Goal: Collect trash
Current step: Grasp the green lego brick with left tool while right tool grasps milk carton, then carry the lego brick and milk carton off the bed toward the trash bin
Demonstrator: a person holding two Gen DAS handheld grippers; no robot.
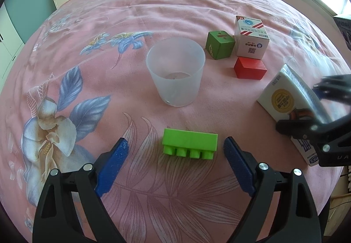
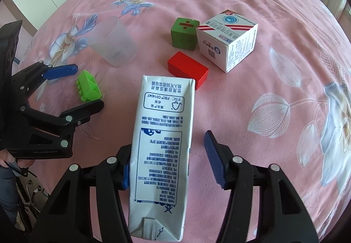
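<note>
A white milk carton point(image 2: 162, 144) lies on the pink floral sheet point(image 2: 274, 89), lengthwise between the fingers of my right gripper point(image 2: 167, 144). Its left pad touches the carton's edge, while the right pad point(image 2: 214, 155) stands a little off it, so the jaws are open. My left gripper point(image 1: 176, 141) is wide open low over the sheet, one finger on each side of a bright green toy brick point(image 1: 189, 142) without touching it. Behind the brick stands an empty translucent plastic cup point(image 1: 175, 72). In the left wrist view the right gripper point(image 1: 305, 107) straddles the carton point(image 1: 280, 98).
Behind the cup's right side sit a green cube point(image 1: 219, 44), a red block point(image 1: 250, 67) and a white medicine box point(image 1: 252, 38), close together. The red block point(image 2: 187, 68) lies just past the carton's far end. Windows and a headboard lie beyond the bed.
</note>
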